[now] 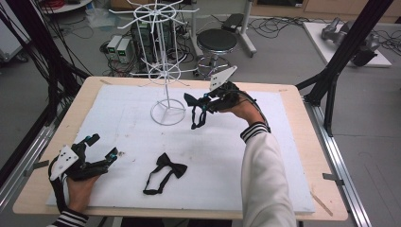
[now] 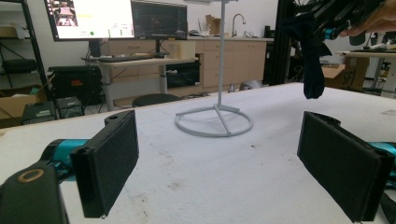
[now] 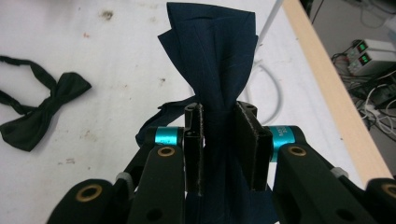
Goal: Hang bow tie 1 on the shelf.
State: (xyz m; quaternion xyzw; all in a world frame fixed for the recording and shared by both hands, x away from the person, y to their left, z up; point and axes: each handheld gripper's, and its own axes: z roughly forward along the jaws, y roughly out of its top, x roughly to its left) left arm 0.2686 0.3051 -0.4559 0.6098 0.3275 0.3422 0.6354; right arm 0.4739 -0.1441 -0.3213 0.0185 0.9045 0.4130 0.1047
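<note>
A navy bow tie (image 3: pixel 212 56) is being held clamped in the right gripper (image 1: pixel 204 105), lifted beside the white wire rack (image 1: pixel 163 56). Likely step: hanging it. Its strap would need to be looped over a rack arm.

The left gripper (image 1: pixel 101 147) is being rested on the foam mat (image 1: pixel 265 156), jaws spread wide, empty. A black bow tie (image 1: pixel 165 171) is lying flat mid-mat, well apart; nothing is blocking the approach.

Beyond the table's (image 1: pixel 293 101) far edge: 1 black round stool (image 1: pixel 217 41), 2 green-lit boxes (image 1: pixel 119 48) left of it, cables (image 1: pixel 283 23) right.
</note>
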